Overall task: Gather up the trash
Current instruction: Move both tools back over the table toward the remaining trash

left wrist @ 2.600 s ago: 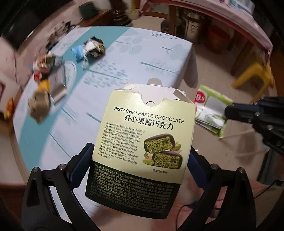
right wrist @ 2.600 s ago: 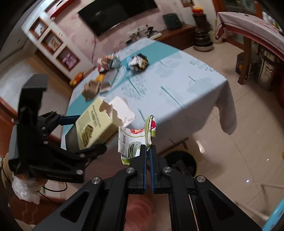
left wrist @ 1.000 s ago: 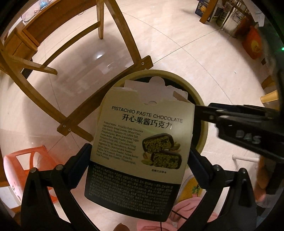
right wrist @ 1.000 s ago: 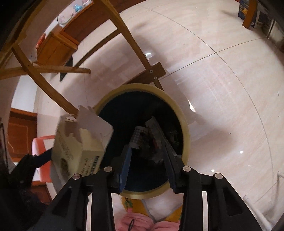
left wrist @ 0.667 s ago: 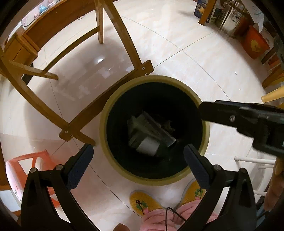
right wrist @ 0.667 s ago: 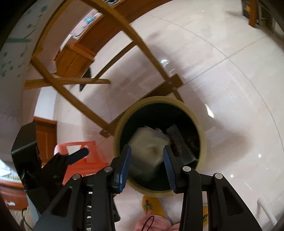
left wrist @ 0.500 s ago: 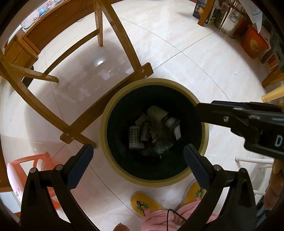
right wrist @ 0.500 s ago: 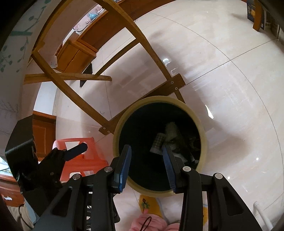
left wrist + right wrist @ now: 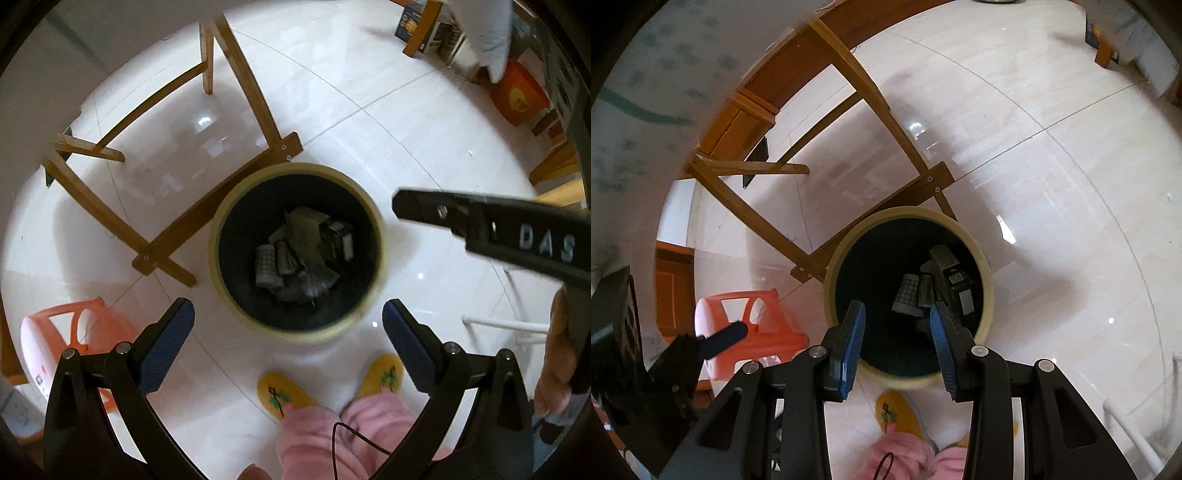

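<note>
A round trash bin (image 9: 218,236) with a cream rim and dark inside stands on the tiled floor, seen from above. Several pieces of trash (image 9: 303,251) lie at its bottom, among them boxes and wrappers. My left gripper (image 9: 288,332) is wide open and empty above the bin's near edge. My right gripper (image 9: 897,343) is open and empty above the bin (image 9: 988,277), with the trash (image 9: 934,288) showing between its fingers. The right gripper's body (image 9: 498,229) crosses the right of the left wrist view.
Wooden table legs and crossbars (image 9: 159,243) stand just left of the bin. An orange plastic stool (image 9: 750,332) is at the lower left. The person's yellow slippers (image 9: 284,398) and pink trousers are right below the bin. Boxes and an orange container (image 9: 517,96) sit far right.
The chocolate box held by my left gripper and the wrapper held by my right gripper have dropped into the bin. Both grippers are open and have risen a little above the bin.
</note>
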Demonstrator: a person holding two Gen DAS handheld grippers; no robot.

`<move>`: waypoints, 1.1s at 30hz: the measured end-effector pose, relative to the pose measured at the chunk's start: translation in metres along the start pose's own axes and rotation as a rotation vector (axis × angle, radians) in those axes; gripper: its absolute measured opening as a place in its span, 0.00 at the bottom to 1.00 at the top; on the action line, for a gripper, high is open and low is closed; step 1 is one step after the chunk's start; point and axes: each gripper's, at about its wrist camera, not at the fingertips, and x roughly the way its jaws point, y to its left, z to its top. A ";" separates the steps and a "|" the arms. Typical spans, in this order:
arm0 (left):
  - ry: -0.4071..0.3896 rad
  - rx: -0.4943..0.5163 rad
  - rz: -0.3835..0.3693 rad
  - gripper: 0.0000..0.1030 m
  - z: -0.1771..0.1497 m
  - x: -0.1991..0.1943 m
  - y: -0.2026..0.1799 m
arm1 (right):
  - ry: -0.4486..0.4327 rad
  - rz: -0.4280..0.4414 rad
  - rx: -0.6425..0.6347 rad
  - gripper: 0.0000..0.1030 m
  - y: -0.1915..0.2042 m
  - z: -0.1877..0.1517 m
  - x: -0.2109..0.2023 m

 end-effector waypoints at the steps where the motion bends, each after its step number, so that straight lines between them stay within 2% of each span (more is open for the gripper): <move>1: 0.007 0.005 -0.006 0.98 -0.002 -0.008 -0.004 | 0.002 -0.001 -0.003 0.37 0.003 -0.001 -0.010; 6: 0.030 0.006 -0.031 0.98 -0.008 -0.065 -0.022 | 0.009 -0.010 -0.023 0.37 0.019 -0.007 -0.065; 13: -0.009 -0.057 -0.069 0.97 0.006 -0.184 -0.022 | -0.014 -0.006 -0.050 0.37 0.050 -0.006 -0.161; 16: -0.047 -0.109 -0.055 0.97 0.017 -0.237 -0.009 | -0.041 0.003 -0.073 0.36 0.068 -0.001 -0.209; 19: -0.082 -0.191 -0.029 0.92 0.028 -0.285 0.010 | -0.081 0.013 -0.111 0.36 0.085 0.007 -0.251; 25: -0.132 -0.406 -0.061 0.89 0.045 -0.365 0.060 | -0.198 0.068 -0.204 0.36 0.127 0.033 -0.339; 33: -0.251 -0.506 0.020 0.89 0.068 -0.443 0.124 | -0.293 0.130 -0.314 0.36 0.190 0.072 -0.401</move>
